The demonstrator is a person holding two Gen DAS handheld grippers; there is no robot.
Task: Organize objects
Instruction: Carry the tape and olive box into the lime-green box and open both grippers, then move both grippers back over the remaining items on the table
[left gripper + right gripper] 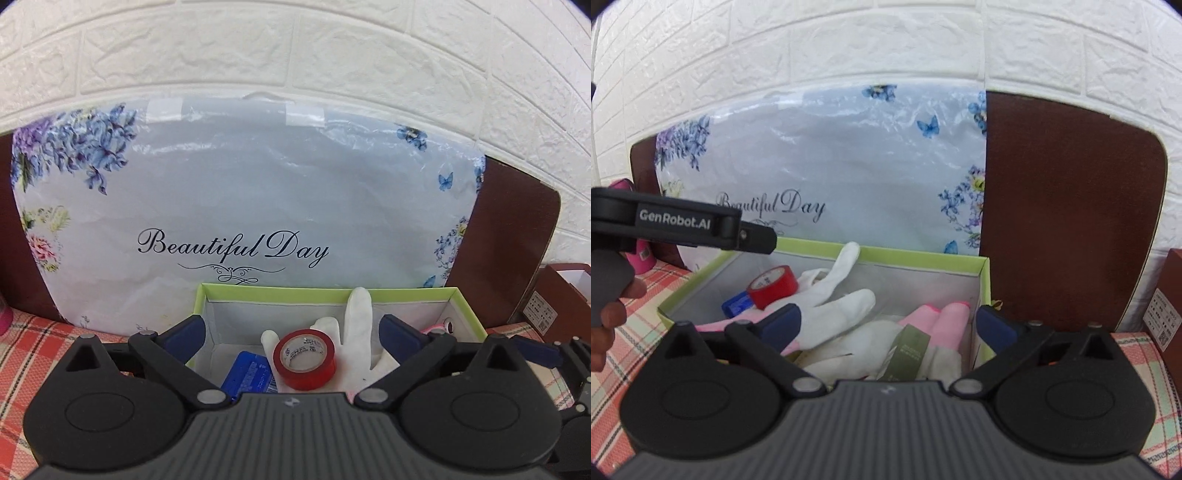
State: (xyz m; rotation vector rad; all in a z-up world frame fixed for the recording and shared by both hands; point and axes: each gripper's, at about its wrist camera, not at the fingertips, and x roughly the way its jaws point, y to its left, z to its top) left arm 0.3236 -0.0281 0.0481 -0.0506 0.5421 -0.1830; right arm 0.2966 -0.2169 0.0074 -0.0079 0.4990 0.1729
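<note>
Both claws hang spread wide and empty over the green-rimmed box (pixel 332 293): the left gripper (pixel 291 334) has its blue pads parted on either side of the red tape roll (pixel 304 363), touching nothing, and the right gripper (pixel 888 325) stands just as wide above the heap of gloves at the box's right end. Inside the box, the red tape roll lies on its side, leaning against a white glove (pixel 358 325) whose one finger stands up toward the far wall. Just left of the roll lies a blue card packet (pixel 249 378), partly hidden under it. Seen from the right wrist, a second white glove (pixel 846 306) sprawls across the middle, a pink glove (pixel 945 321) lies near the right wall, and an olive-green paper label (pixel 905 352) rests over the pale fabric beneath the claw. The left gripper's black body crosses that view from the left, held in a bare hand (pixel 609 314). The box sits on a red plaid cloth (pixel 33 343). Behind it leans a floral plastic bag (pixel 258 192) printed "Beautiful Day", against a dark brown board (pixel 1067 206) and a white brick-pattern wall (pixel 295 48). A brown carton (pixel 550 299) stands to the right, and a pink container (pixel 642 258) stands to the left.
</note>
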